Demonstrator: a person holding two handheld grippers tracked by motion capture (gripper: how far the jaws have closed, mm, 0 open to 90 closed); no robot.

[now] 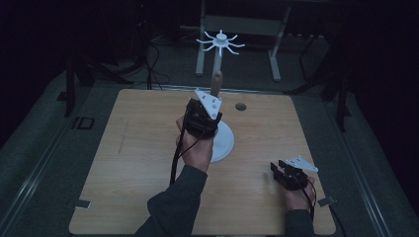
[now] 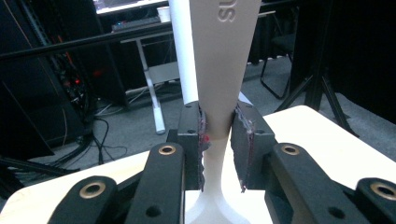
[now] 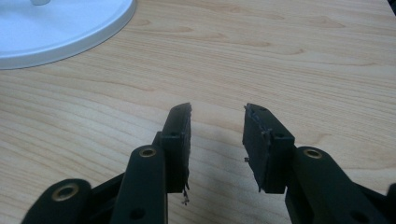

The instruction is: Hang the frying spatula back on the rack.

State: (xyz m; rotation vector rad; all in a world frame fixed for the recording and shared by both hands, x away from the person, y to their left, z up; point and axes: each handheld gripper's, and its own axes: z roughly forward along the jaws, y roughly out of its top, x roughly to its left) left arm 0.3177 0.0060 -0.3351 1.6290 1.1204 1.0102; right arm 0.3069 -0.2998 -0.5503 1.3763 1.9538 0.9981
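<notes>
Closest to the camera on my left gripper [image 2: 218, 144], two black jaws are clenched on the narrow waist of a tall beige tapered utensil handle [image 2: 223, 70] with raised letters near its top. Its long axis runs straight up between the jaws, widening above them and flaring again below. Just behind it stands the white upright pole [image 2: 183, 56] of a white hanging stand. From the high view, my left gripper [image 1: 202, 116] sits over the stand's round white base [image 1: 223, 143] near the middle of the pale wooden table [image 1: 133, 163], with the brown handle tip [image 1: 216, 81] poking up above it and the stand's white spoked crown of hooks [image 1: 220, 42] higher and farther back. I judge that the coming move turns on this: the hooks lie above and beyond the held handle, so it must rise along its own upright axis, and the left hand is much the nearer. My right gripper [image 1: 289, 174] rests near the table's front right corner, well apart from the stand; its own view shows its jaws released around bare wood [image 3: 280, 56], the base's rim [image 3: 70, 32] off to one side.
</notes>
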